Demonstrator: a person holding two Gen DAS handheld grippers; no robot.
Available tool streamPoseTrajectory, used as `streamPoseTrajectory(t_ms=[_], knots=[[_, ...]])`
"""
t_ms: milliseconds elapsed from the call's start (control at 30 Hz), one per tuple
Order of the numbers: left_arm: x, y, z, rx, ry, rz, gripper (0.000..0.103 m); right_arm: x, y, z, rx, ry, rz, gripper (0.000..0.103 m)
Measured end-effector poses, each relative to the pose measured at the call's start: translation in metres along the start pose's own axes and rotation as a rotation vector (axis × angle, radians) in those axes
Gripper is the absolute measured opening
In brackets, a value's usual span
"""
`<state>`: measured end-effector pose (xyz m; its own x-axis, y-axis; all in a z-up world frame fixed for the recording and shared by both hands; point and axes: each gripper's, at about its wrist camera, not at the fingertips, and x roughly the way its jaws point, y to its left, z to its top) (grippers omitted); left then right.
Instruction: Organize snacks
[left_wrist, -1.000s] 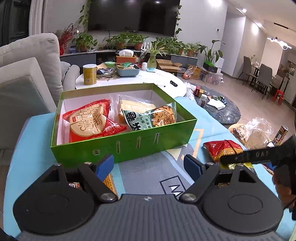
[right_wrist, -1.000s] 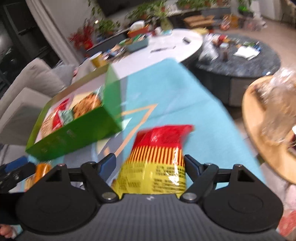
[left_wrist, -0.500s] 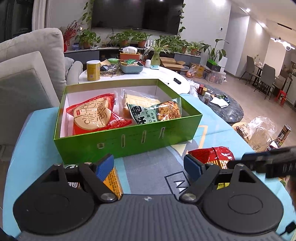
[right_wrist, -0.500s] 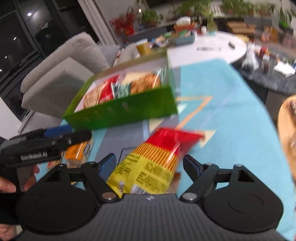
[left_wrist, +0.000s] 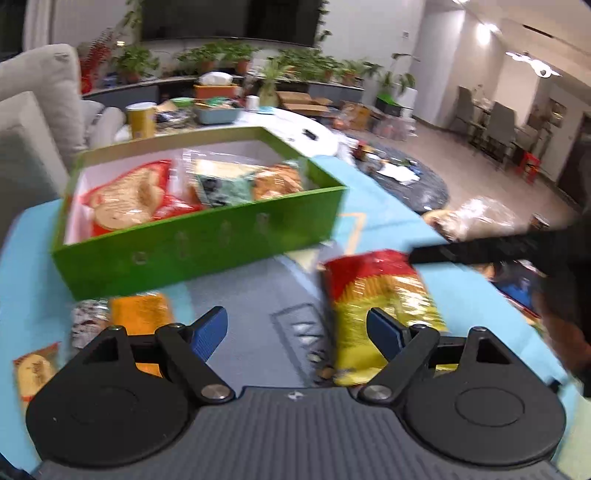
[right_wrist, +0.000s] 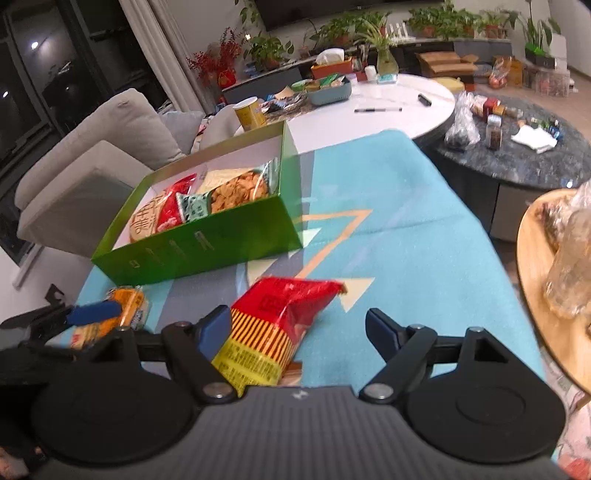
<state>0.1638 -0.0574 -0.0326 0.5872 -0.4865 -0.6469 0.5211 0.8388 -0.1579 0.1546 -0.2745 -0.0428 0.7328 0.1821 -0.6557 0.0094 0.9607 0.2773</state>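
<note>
box: a green cardboard box (right_wrist: 207, 254) is seen on the table (right_wrist: 406, 229), packed with snack bags (right_wrist: 236, 190).
loose: a red-and-yellow foil snack bag (right_wrist: 273, 328) is left between the spread right hand-held gripper (right_wrist: 298, 326); an orange packet (left_wrist: 142, 314) is half hidden by the spread left hand-held gripper (left_wrist: 297, 328).
blurry: labels can't be read.

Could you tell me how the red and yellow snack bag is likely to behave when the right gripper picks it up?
The snack bag looks puffy and crinkled, so it is probably light and will likely dent where pinched. Its glossy film suggests it may slip between the right gripper's open fingers unless gripped firmly. Being soft, it will probably sag or swing rather than hold its shape on the way to the green box.
</note>
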Motion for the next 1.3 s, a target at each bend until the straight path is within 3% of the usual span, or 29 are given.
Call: streamPoseTrajectory(t_ms=[167,267,333,433,567,633,767,833,933,1133,1200,1300], knots=[[0.002,-0.034,-0.003,0.121,0.02,-0.109,0.084,0.016,0.003,0.019,-0.04,-0.017,-0.02,0.085],[0.015,-0.059,-0.01,0.257,0.049,-0.047,0.084,0.029,0.003,0.019,-0.052,0.018,-0.031,0.085],[0.022,-0.062,-0.012,0.284,0.07,-0.012,0.086,0.036,0.0,0.013,-0.046,0.049,-0.06,0.085],[0.026,-0.05,-0.011,0.251,0.079,-0.007,0.088,0.036,-0.013,0.003,-0.007,0.063,-0.068,0.085],[0.027,-0.027,-0.005,0.221,0.06,0.186,0.087,0.025,-0.025,-0.002,0.058,0.077,-0.044,0.085],[0.025,-0.013,-0.002,0.155,0.051,0.239,0.087,0.022,-0.024,-0.005,0.074,0.105,-0.009,0.085],[0.015,0.011,0.007,-0.023,0.03,0.165,0.087,0.016,-0.009,-0.015,0.041,0.166,0.104,0.085],[0.01,0.011,0.008,-0.058,0.017,0.13,0.087,0.008,-0.005,-0.014,0.018,0.127,0.078,0.085],[0.011,0.001,0.012,-0.058,0.016,0.095,0.087,0.001,-0.002,-0.006,0.007,0.071,0.038,0.085],[0.049,-0.013,0.017,-0.033,0.069,0.089,0.087,0.024,-0.007,-0.003,0.039,0.115,-0.027,0.085],[0.059,-0.013,0.014,-0.036,0.1,0.088,0.087,0.035,-0.015,-0.011,0.064,0.13,-0.002,0.085],[0.065,-0.003,0.012,-0.106,0.12,0.036,0.087,0.033,-0.017,-0.009,0.055,0.129,-0.001,0.082]])
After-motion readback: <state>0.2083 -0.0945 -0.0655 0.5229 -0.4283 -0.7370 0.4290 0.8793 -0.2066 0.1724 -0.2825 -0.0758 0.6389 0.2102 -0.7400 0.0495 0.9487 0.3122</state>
